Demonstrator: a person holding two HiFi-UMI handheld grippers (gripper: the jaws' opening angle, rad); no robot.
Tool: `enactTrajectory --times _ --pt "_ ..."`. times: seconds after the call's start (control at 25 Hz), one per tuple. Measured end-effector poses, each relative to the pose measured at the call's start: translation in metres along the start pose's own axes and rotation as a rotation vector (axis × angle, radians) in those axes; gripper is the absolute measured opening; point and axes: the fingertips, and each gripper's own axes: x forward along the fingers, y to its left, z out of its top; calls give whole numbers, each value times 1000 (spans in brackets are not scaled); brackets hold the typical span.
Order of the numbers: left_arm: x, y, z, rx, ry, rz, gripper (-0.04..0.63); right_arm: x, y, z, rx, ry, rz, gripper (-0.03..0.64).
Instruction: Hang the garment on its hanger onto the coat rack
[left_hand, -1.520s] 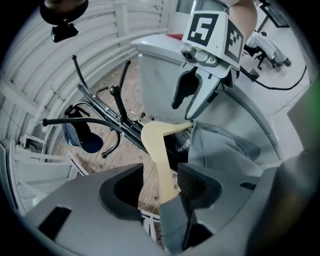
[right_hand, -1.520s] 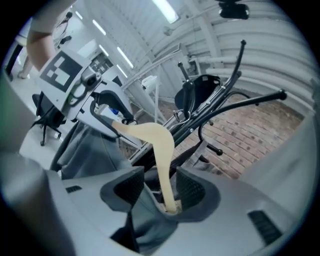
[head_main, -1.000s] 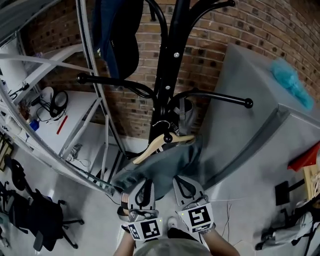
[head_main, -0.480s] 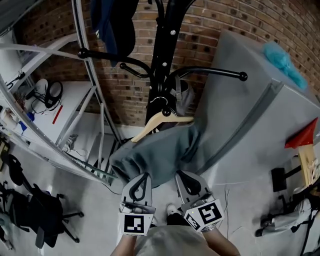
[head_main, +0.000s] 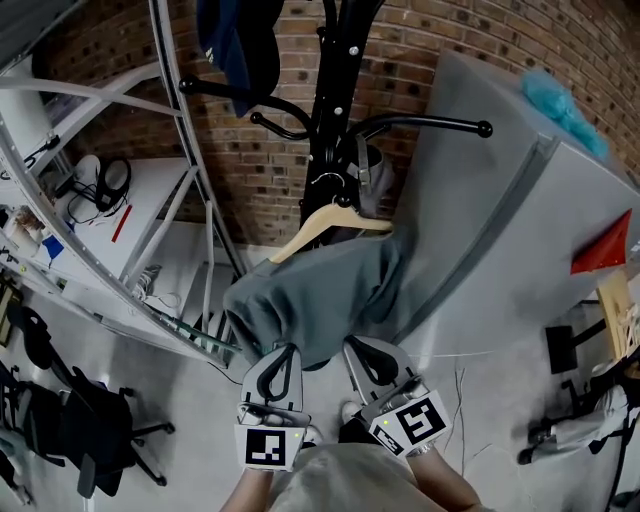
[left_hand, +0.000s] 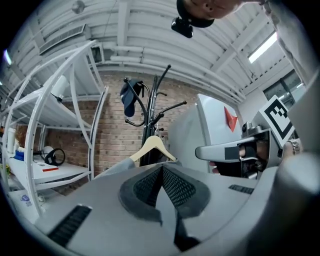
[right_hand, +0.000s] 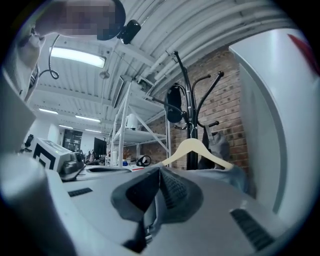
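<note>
I see both tools low in the head view, side by side and close to my body. The left hand-held gripper is clenched: in its own view the two pads meet with a thin fold of the garment pinched between them. The right hand-held gripper is clenched the same way, with a strip of bluish-grey cloth caught between its pads. Each one grips the garment's lower edge, left beside right.

From that edge the garment runs up and away from me to the wooden hanger, which it drapes over. The hanger sits tilted, its left end lower than its right. Its metal hook is right against the black pole of the rack, below the curved pegs; I cannot tell whether the hook rests on a peg.

A dark blue cap hangs from an upper left peg, and a grey bag hangs just right of the pole. Behind is a brick wall, with white shelving to the left and a grey cabinet to the right.
</note>
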Motion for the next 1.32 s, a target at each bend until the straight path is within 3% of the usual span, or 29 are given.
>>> enactTrajectory --times 1.0,1.32 --pt "3 -12 -6 31 6 -63 3 -14 5 -1 -7 -7 -41 21" --pt "4 -9 -2 16 -10 -23 3 -18 -6 -6 17 3 -72 21"
